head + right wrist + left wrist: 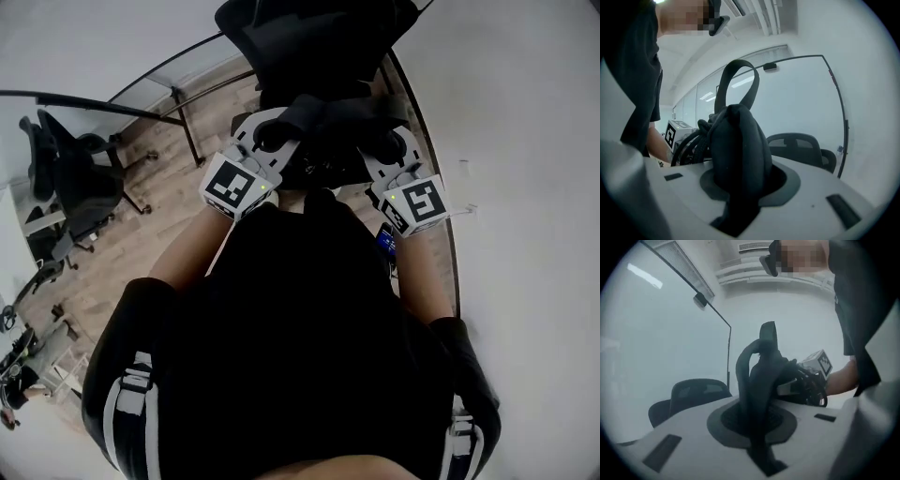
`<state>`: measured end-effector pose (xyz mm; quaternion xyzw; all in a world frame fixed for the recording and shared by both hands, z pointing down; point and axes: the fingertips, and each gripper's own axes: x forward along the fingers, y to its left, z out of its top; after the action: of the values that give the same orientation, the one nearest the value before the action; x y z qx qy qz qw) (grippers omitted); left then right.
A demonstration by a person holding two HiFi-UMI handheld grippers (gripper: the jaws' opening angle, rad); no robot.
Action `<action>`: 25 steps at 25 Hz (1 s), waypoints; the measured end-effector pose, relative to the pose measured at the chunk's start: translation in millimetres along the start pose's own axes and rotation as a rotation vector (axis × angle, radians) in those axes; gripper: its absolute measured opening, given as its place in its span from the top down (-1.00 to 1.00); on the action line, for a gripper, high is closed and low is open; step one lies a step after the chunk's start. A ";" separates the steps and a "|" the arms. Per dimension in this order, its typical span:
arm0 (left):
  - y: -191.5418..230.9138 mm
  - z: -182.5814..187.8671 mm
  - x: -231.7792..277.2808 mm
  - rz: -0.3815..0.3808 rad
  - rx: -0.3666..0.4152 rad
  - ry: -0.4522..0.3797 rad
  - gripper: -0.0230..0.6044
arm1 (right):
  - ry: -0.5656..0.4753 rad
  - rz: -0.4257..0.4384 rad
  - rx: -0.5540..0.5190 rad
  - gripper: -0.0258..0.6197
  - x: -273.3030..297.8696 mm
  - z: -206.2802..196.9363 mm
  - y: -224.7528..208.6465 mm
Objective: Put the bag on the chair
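Close in front of the person's dark top, the black bag (328,131) hangs in the air between the two grippers, one on either side of it and both pointing inward at it. The left gripper (757,427) has its jaws drawn nearly together on a narrow black strap (754,376) of the bag, which rises from between them and curves over in a loop. The right gripper (740,187) is clamped on a thicker bunch of the bag's black fabric (738,150), its jaws somewhat wider apart, with a carrying loop (736,79) standing up above the bunch. The only print to be seen is the black-and-white square markers on each gripper's cube (234,184), which carry no words. Just beyond the bag is the black chair (300,42), and the bag does not rest on it. Farther left, a second office chair (70,173) stands on the wooden floor (169,216).
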<state>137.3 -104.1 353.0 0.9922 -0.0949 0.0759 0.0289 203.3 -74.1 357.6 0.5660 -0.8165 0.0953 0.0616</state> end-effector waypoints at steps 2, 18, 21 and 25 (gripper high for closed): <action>12.5 -14.3 13.9 0.037 -0.016 0.021 0.82 | 0.019 0.032 -0.006 0.58 13.8 -10.2 -16.2; 76.0 -98.8 79.3 0.266 -0.073 0.091 0.83 | 0.143 0.225 -0.008 0.58 88.8 -94.0 -87.0; 86.1 -115.2 82.3 0.291 -0.087 0.103 0.83 | 0.157 0.240 -0.006 0.58 102.5 -109.1 -89.4; 101.1 -137.4 87.0 0.315 -0.106 0.120 0.83 | 0.173 0.249 0.004 0.58 120.6 -129.6 -94.3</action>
<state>182.4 -209.4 506.6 0.9558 -0.2514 0.1333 0.0745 248.2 -187.1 517.1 0.4502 -0.8719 0.1523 0.1181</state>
